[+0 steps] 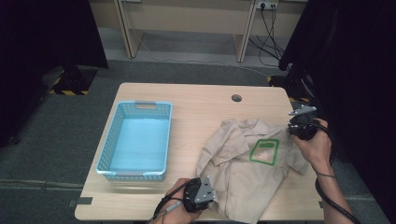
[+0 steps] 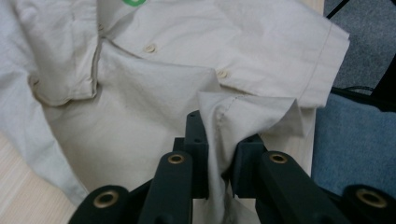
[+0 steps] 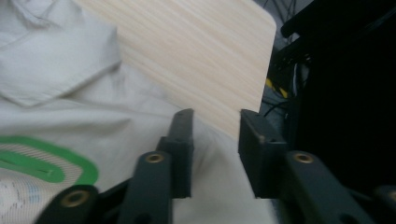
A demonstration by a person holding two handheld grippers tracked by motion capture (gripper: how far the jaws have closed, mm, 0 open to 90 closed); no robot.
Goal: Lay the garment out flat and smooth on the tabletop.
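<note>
A beige short-sleeved shirt [image 1: 243, 163] with a green-outlined patch [image 1: 264, 150] lies spread on the right half of the wooden table [image 1: 201, 100]. At the shirt's near edge, my left gripper [image 1: 212, 199] pinches a raised fold of the cloth; in the left gripper view the fabric [image 2: 154, 107] is squeezed between the two jaws of the left gripper [image 2: 219, 140]. My right gripper [image 1: 295, 131] sits at the shirt's far right sleeve. In the right gripper view the right gripper [image 3: 215, 126] stands open over the shirt [image 3: 70, 93], with a gap and no cloth between the jaws.
A light blue plastic basket [image 1: 108, 140] with nothing in it stands on the table's left half. A round cable hole [image 1: 236, 98] is near the far edge. The table's right edge runs just beyond the right gripper, with dark curtains and cables past it.
</note>
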